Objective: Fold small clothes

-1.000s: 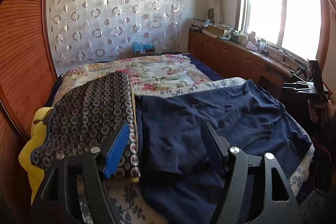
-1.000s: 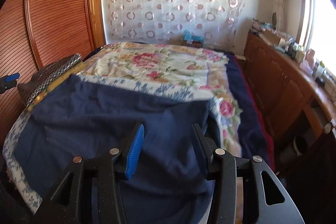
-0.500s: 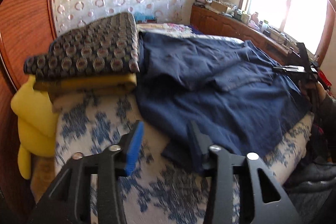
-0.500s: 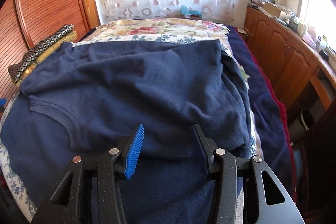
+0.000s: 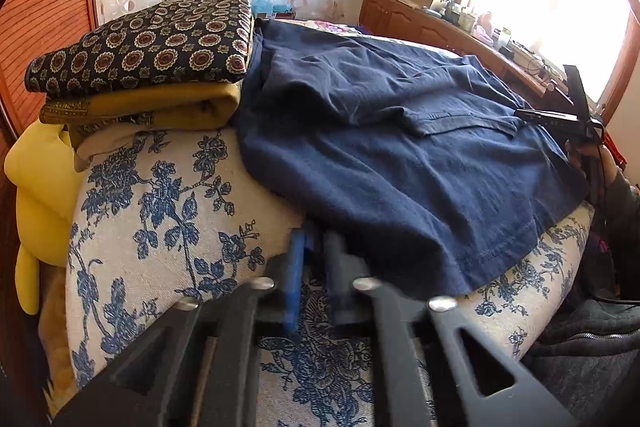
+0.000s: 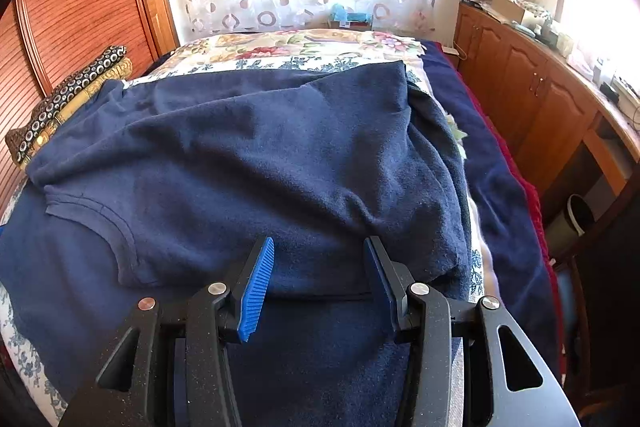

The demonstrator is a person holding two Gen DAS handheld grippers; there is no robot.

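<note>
A navy T-shirt [image 5: 400, 147] lies spread on the bed, partly folded over itself; it also fills the right wrist view [image 6: 260, 167]. My left gripper [image 5: 314, 247] is low at the bed's near edge, its jaws nearly together at the shirt's bottom hem corner; the fingertips are blurred and whether cloth sits between them is unclear. My right gripper [image 6: 318, 267] is open just above the shirt's folded part, holding nothing. It also shows at the far right of the left wrist view [image 5: 560, 119].
A stack of folded clothes [image 5: 152, 67], patterned dark on top of mustard, sits at the bed's left; it shows in the right wrist view [image 6: 68, 95] too. A yellow cushion [image 5: 36, 167] hangs beside it. The floral bedcover [image 5: 160, 211], wooden cabinets [image 6: 540, 99] and wardrobe doors [image 6: 80, 7] surround.
My left gripper dropped to the bed's near edge and its jaws closed from wide open to nearly together at the shirt's hem. My right gripper lowered over the shirt and stayed open.
</note>
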